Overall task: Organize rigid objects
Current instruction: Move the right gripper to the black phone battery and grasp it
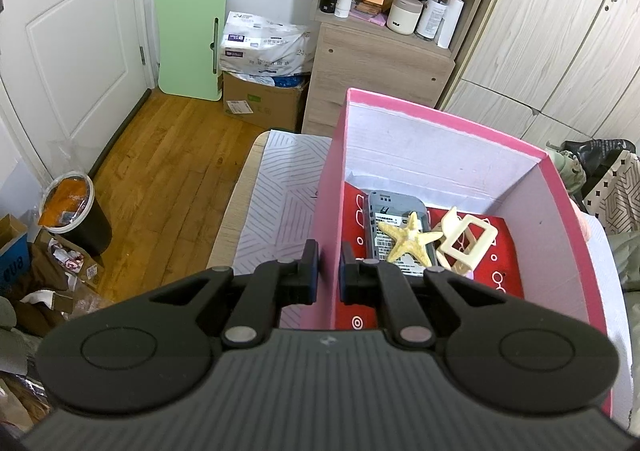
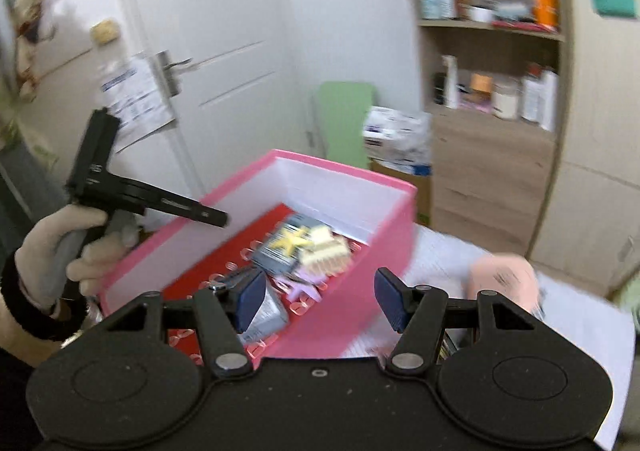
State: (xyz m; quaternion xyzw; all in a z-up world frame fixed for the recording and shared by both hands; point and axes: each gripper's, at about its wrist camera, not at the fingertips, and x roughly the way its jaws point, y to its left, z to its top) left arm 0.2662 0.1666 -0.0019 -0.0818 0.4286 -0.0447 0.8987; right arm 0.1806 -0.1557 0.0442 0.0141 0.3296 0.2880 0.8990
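Left gripper (image 1: 329,269) clamps the pink box (image 1: 440,123) by its near wall; right gripper (image 2: 320,301) gapes empty above the box's right rim

Starfish (image 1: 408,237) atop device (image 1: 394,227) inside box (image 1: 440,139), frame (image 1: 468,239) just right

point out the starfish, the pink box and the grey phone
starfish (image 1: 407,237): left wrist view, on its centre
pink box (image 1: 442,112): left wrist view, on its far rim
grey phone (image 1: 394,203): left wrist view, on its top end
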